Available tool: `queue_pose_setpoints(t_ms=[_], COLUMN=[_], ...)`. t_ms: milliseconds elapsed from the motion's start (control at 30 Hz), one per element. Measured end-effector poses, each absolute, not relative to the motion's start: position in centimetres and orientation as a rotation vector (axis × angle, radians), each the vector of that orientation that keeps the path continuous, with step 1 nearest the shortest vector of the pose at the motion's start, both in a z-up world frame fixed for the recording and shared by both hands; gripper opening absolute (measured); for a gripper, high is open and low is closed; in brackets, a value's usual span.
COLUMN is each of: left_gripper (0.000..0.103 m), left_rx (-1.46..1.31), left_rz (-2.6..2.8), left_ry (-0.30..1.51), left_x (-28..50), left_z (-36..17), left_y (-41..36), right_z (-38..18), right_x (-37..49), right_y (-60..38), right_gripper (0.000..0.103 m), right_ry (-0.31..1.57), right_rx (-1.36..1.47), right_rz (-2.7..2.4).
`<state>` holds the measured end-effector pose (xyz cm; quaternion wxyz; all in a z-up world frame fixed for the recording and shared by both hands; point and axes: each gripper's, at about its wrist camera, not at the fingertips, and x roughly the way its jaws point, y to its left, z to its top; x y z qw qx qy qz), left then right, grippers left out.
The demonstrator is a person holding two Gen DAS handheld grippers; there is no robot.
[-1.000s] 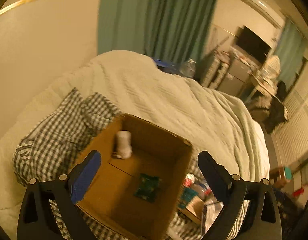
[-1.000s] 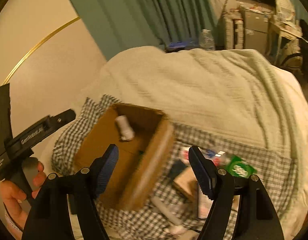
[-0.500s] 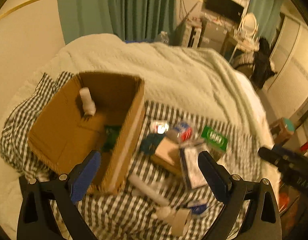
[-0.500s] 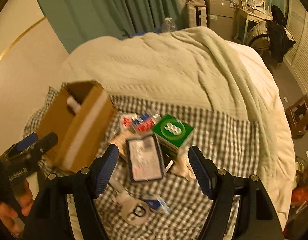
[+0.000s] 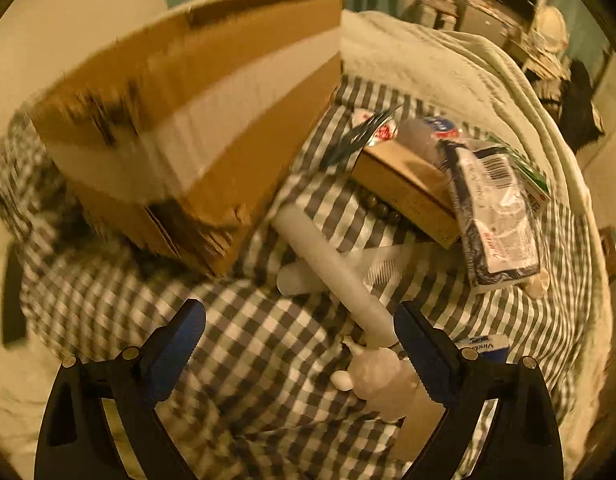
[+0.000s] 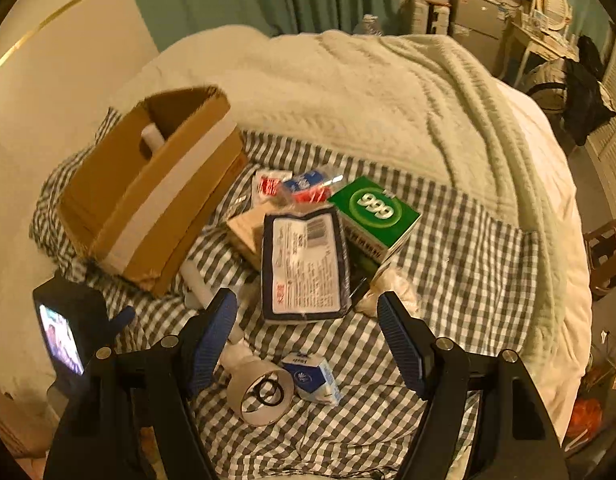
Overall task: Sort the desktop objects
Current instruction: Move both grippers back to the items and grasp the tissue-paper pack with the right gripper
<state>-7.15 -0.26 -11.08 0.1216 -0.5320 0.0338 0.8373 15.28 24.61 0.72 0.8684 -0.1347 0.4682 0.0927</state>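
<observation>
The left tongs (image 5: 296, 334) hang wide open and empty low over the checked cloth (image 5: 244, 344), and the long white tube (image 5: 332, 268) runs diagonally from the corner of the cardboard box (image 5: 196, 120) down to the inner face of the right-hand finger, with a pale bottle-like thing (image 5: 378, 376) tucked against its lower end. That crowding looks to me like the main hazard: if these tongs close as they stand, one finger may land on the tube's end instead of straddling it, rolling it across the soft bed or catching the pale thing with it. The box leans on rumpled bedding, so a nudge in passing could tip it. The right tongs (image 6: 306, 330) are just as open and hold nothing, hovering at the bottom of the frame above the flat printed packet (image 6: 304, 264), which overlaps a brown carton (image 6: 244, 228) and the green box (image 6: 374, 212); lifting one could drag its neighbours. The right view alone shows the inside of the cardboard box (image 6: 156, 196) at left, with a white cylinder (image 6: 152, 138) already standing in it, plus the roll of tape (image 6: 262, 392) and the small blue-and-white carton (image 6: 314, 378) near the bottom. The left view, blurred by motion, gives only the box's outer wall, yet shows the tube's full length, which the right view mostly hides behind a finger
</observation>
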Motion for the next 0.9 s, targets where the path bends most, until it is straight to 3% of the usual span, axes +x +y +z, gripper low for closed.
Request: queue_pose_setpoints(t_ms=[67, 167, 367, 433, 600, 733, 767, 900], left_gripper=[0.096, 0.092, 0.089, 0.079, 0.068, 0.028, 0.027, 0.018], left_rx=[-1.568, -1.572, -1.645, -1.676, -1.658, -1.645, -1.641, -1.629], left_rz=[2.452, 2.448, 2.407, 2.399, 2.352, 2.266, 2.256, 2.248], left_ry=[0.114, 0.152, 0.020, -0.013, -0.048, -0.134, -0.148, -0.148], left_x=[-7.6, -8.1, -8.9, -9.2, -9.3, -9.6, -9.5, -9.5], left_z=[-11.4, -11.9, -14.0, -14.8, -15.5, -15.6, -15.5, -15.2], left_y=[0.1, 1.0, 1.3, 1.3, 1.8, 1.7, 1.5, 1.1], right_z=[-0.2, -1.2, -3.4, -4.4, -7.3, -9.1, -9.5, -10.5], right_x=[15.7, 16.6, 19.1, 20.0, 22.2, 23.2, 23.3, 23.6], right_y=[24.6, 24.5, 24.9, 25.3, 25.6, 26.1, 26.3, 27.2], right_gripper=[0.081, 0.081, 0.081, 0.081, 0.082, 0.085, 0.089, 0.090], right_ry=[0.995, 1.031, 1.093, 1.105, 1.160, 1.200, 1.204, 1.222], right_rx=[-0.291, -0.277, -0.252, -0.273, -0.324, -0.343, -0.351, -0.398], right_rz=[0.178, 0.167, 0.157, 0.170, 0.164, 0.166, 0.164, 0.179])
